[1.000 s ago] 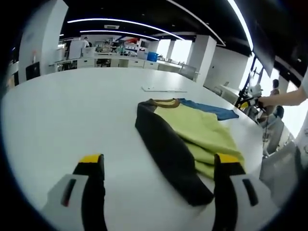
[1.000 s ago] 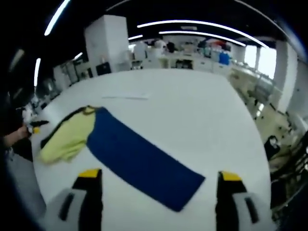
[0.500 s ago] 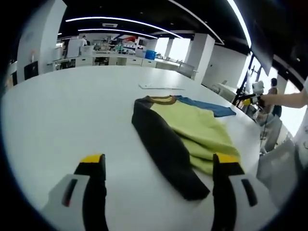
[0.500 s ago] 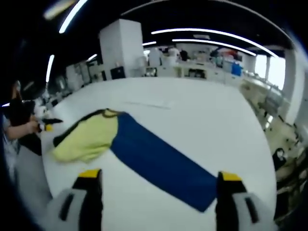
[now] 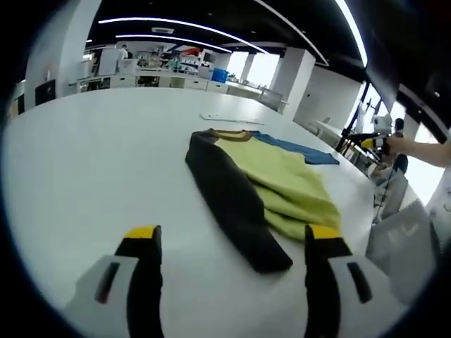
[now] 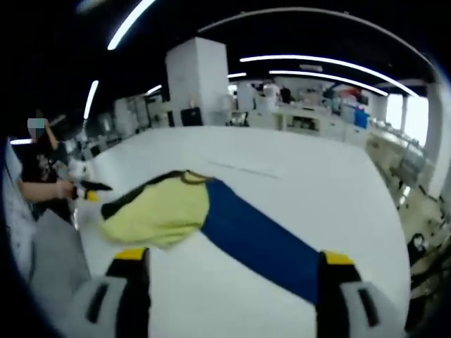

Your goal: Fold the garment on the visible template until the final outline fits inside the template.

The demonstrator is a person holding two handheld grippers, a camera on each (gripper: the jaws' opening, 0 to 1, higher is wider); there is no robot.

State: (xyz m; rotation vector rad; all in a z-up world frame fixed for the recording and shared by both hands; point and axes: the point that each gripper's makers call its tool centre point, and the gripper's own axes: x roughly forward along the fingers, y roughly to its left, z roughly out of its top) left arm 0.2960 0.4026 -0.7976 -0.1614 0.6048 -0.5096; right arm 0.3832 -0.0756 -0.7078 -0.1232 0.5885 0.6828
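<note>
both the left gripper (image 5: 229, 243) and right gripper (image 6: 229, 264) hover spread apart above the garment (image 5: 264, 186).

Garment (image 5: 261, 186) on table (image 5: 84, 155)

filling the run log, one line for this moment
left hand-held gripper open | right hand-held gripper open | shirt part-folded on table, untouched

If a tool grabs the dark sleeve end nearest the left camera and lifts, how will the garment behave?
The garment would probably drape limply: its green folds already sag in soft layers. The dark sleeve likely lifts first, then drags the rest. The smooth white table suggests it may slide rather than stay put.
</note>
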